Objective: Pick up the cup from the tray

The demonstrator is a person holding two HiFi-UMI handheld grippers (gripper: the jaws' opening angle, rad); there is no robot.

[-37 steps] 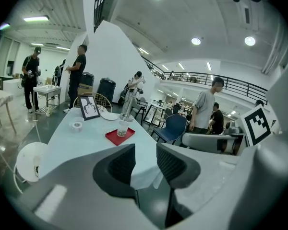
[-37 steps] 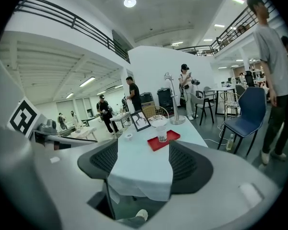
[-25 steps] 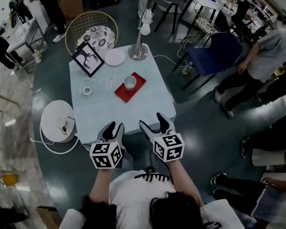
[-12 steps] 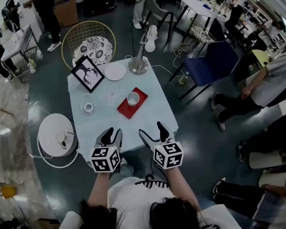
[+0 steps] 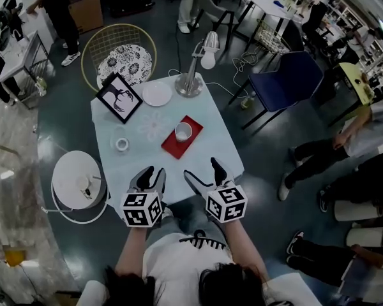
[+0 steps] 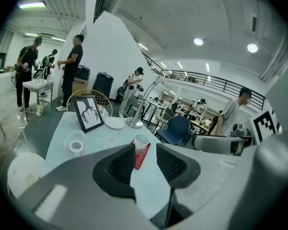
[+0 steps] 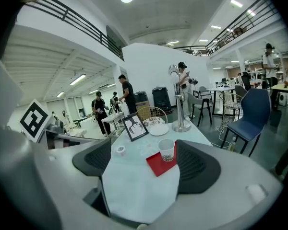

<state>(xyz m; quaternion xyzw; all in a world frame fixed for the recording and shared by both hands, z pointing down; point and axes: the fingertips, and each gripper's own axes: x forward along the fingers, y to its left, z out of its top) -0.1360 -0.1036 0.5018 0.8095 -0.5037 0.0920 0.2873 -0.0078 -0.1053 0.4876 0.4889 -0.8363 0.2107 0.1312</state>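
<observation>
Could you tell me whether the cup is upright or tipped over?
Upright: the cup stands on its base on the red tray, open mouth facing up.

1 table, 2 chairs beside it, 1 side table.
The cup [image 5: 183, 131] stands on the tray [image 5: 176, 146], which lies near the middle of the table [image 5: 204, 158], slightly to the right. Left of the tray, apart from it, lies a tape roll [image 5: 122, 144]. Along the far edge stand, left to right, a picture frame [image 5: 119, 97], a plate [image 5: 157, 94] and a lamp [image 5: 189, 85]. Behind the table is a wire chair [image 5: 121, 59], to its right a padded chair [image 5: 284, 81], and off its near left corner a round side table [image 5: 76, 177].
</observation>
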